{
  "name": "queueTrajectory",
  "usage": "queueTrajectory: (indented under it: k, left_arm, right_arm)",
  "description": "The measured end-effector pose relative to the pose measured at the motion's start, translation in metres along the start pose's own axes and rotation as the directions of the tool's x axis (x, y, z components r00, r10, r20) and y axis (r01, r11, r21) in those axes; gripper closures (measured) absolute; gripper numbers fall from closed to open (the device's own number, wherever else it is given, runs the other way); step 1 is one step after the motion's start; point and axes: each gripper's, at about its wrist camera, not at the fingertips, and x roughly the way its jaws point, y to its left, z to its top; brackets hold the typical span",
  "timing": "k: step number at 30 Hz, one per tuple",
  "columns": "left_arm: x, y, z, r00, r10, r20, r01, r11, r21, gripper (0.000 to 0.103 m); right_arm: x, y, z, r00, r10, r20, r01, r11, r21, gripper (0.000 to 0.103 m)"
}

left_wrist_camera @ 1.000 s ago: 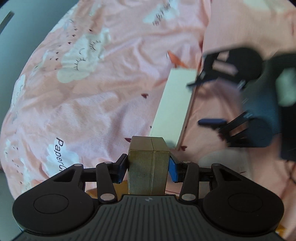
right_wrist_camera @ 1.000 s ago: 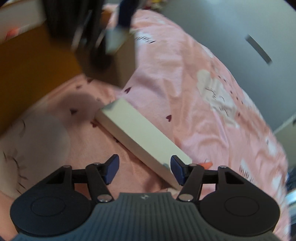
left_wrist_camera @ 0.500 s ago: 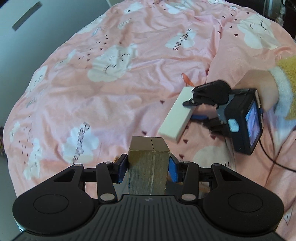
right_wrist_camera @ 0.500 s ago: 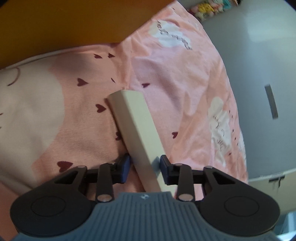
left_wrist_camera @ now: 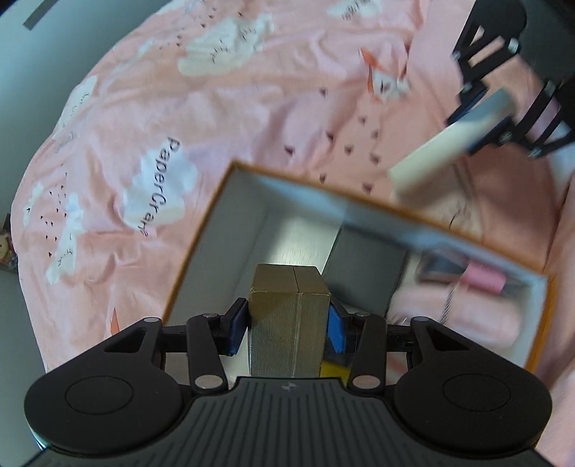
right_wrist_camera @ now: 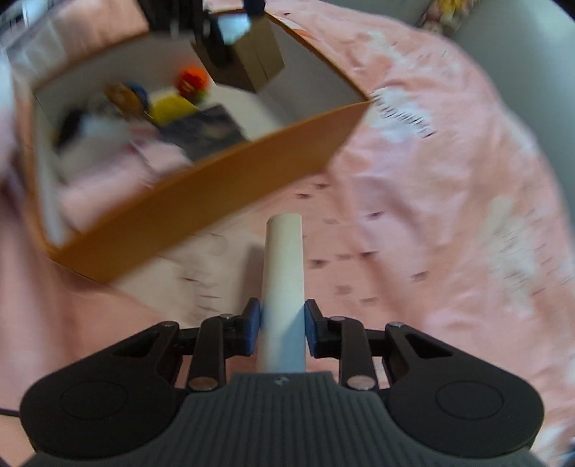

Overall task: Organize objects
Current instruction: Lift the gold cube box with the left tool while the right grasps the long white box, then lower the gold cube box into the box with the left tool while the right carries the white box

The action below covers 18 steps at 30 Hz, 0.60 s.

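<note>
Left tongs point(left_wrist_camera: 287, 323) clamped on small brown cardboard box point(left_wrist_camera: 289, 323), hovering over open orange storage box point(left_wrist_camera: 201, 248). Right tongs point(right_wrist_camera: 282, 321) gripping long cream block point(right_wrist_camera: 284, 287) outside it. Could clip the wall, or collide mid-air.

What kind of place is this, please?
Probably a bedroom: a pink quilt printed with clouds covers a bed, an orange storage box rests on it, and soft toys sit far behind.
</note>
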Motion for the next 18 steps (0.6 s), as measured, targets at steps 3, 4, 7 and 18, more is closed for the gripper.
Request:
queueTrajectory:
  k: [3, 4, 7, 18]
  left_arm:
    - [0.016, 0.005, -0.009, 0.999, 0.010, -0.035, -0.009, 0.999, 0.042, 0.051]
    - [0.020, 0.006, -0.012, 0.999, 0.018, -0.046, -0.016, 0.998, 0.061, 0.051]
    - [0.029, 0.009, -0.019, 0.996, 0.034, -0.080, -0.025, 0.994, 0.108, 0.051]
    - [0.056, 0.020, -0.027, 0.984, 0.056, -0.171, -0.028, 0.986, 0.162, 0.051]
  right_arm:
    - [0.015, 0.000, -0.002, 0.997, 0.051, -0.053, -0.049, 0.998, 0.043, 0.076]
    - [0.022, -0.003, -0.003, 0.995, 0.063, -0.079, -0.058, 0.997, 0.058, 0.076]
    - [0.031, -0.014, -0.008, 0.989, 0.101, -0.112, -0.086, 0.988, 0.129, 0.075]
    - [0.047, -0.046, -0.005, 0.984, 0.011, -0.179, 0.017, 0.988, 0.153, 0.072]
